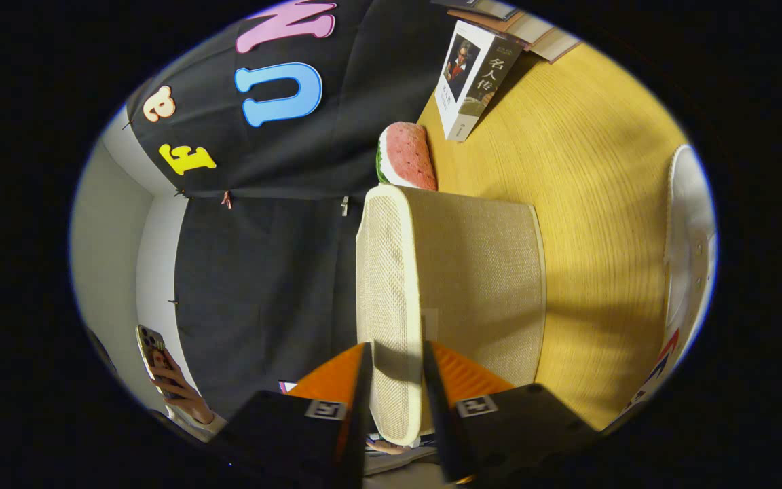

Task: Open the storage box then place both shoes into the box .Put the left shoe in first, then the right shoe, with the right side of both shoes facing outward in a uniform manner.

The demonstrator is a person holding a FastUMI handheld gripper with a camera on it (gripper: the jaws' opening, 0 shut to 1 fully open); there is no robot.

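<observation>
Fingers (396,380) pinch woven box lid (459,272) edge.

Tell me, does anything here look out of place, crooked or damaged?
Nothing looks spilled or broken. The one thing out of its resting place is the storage box lid: the tool pinches its edge between both fingers, apparently lifting it. The watermelon toy lies just beyond it.

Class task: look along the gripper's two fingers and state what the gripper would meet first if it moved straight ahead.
The gripper already has the beige storage box's lid edge between its fingers, apparently clamped. Straight ahead lies more of that lid; beyond its far end sits the watermelon-slice cushion, though depth is unclear.
</observation>
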